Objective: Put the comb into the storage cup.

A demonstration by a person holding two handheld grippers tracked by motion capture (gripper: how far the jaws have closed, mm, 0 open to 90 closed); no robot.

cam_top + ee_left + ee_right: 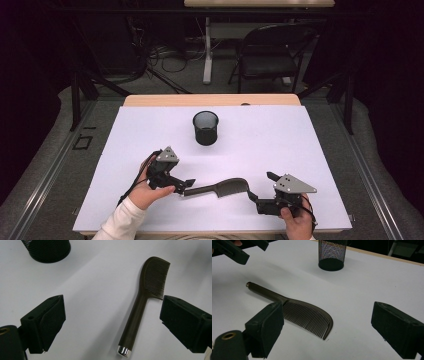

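Overhead first: one dark brown plastic comb with a long straight handle [220,188] lies flat on the white sheet covering the table [280,135], near the front edge, between the two grippers. The left gripper [187,183], held in the person's left hand [145,192], points right w/ its tips just beside the handle end of the comb; can't tell from here if they touch. The right gripper [260,187], in the right hand [295,220], points left toward the curved toothed end; one jaw reaches close to that end, contact unclear. One black wire-mesh cup [205,127] stands upright farther back, near the middle of the sheet, well apart from the comb. Beyond the table, one black folding chair [270,52].

Left gripper view: jaws spread wide, nothing between the pads, nothing gripped. The comb [140,312] lies ahead on the sheet, its silver end cap nearest the camera, teeth facing the right-hand jaw, which overlaps the comb head in the picture. Mesh cup [48,250] at top left.

Right gripper view: jaws likewise released, wide apart, empty. Comb [297,308] lies ahead w/ its toothed part partly behind the left-hand jaw, handle running away to the upper left. Other gripper [239,250] at top left corner. Cup [332,253] upright at the top, 1 in all.
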